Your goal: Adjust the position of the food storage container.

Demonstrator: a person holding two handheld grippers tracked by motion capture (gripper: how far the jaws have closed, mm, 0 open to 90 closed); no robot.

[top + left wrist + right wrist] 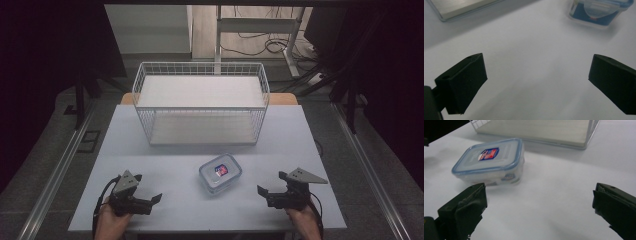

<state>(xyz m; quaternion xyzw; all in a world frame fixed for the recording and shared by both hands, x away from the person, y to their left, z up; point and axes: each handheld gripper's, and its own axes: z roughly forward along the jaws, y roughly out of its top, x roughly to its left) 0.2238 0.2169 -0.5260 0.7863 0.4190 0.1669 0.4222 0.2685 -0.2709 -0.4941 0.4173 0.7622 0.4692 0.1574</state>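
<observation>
A clear plastic food box (220,172) with a blue-rimmed lid and a red-and-blue label lies on the white table, in front of a white wire basket (201,102). My left gripper (148,194) rests at the table's near left, open, pointing right toward the box (599,11). At the near right my right gripper (271,186) is open too and points left; the box (491,161) lies just beyond its left jaw. Nothing sits between either pair of jaws.
The basket (541,131) stands on the far half of the table (165,165), its pale floor (461,7) bare. Dark floor, metal rails and cables surround the table. Its front edge runs just under my hands.
</observation>
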